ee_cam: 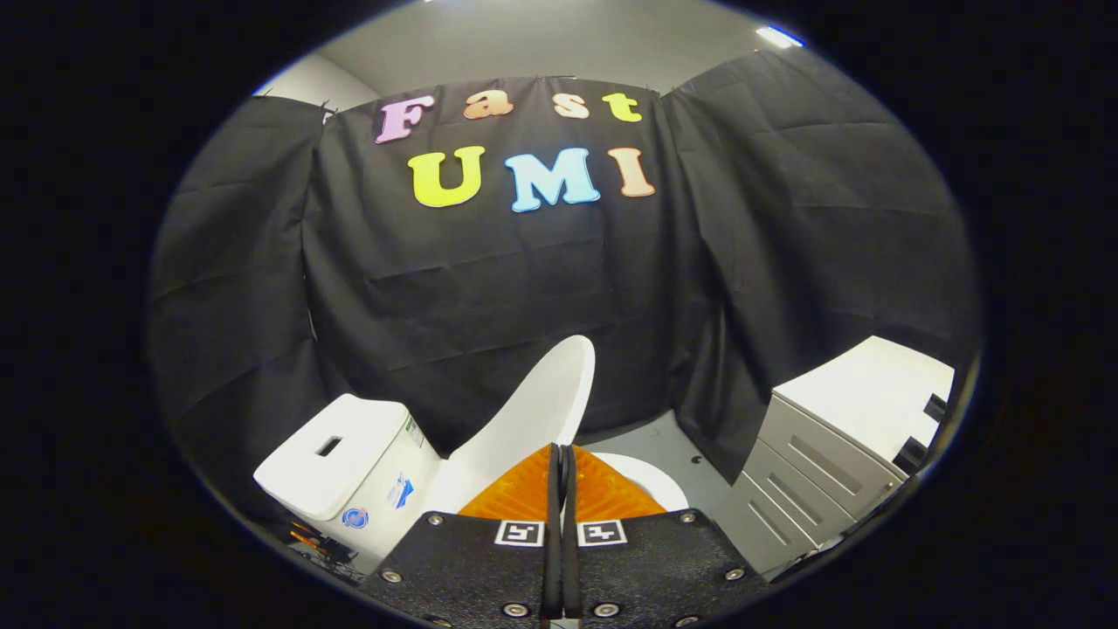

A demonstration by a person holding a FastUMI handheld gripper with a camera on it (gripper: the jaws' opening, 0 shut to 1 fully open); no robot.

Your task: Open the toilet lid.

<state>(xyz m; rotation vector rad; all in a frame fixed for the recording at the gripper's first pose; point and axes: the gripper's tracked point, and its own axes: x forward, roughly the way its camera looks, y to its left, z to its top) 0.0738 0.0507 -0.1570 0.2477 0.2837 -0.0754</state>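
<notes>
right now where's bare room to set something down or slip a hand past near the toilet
Free: the flat cabinet top, the tank lid around its slot, and the grey floor between toilet and cabinet. Crowded: just ahead of the gripper, whose closed fingers sit against the raised toilet lid.

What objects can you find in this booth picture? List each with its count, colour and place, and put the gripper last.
toilet lid: one, white, raised and standing tilted, just beyond the fingers.
toilet tank: one, white, behind the lid, with a slot in its top and stickers on its side.
toilet seat: one, white, a curved part shows beside the fingers, under the raised lid.
drawer cabinet: one, grey with a pale top, across the floor from the toilet.
floor: one, grey, between toilet and cabinet.
gripper: one; its two fingers are together with no visible gap, and whether they pinch the lid's edge cannot be told.
</notes>
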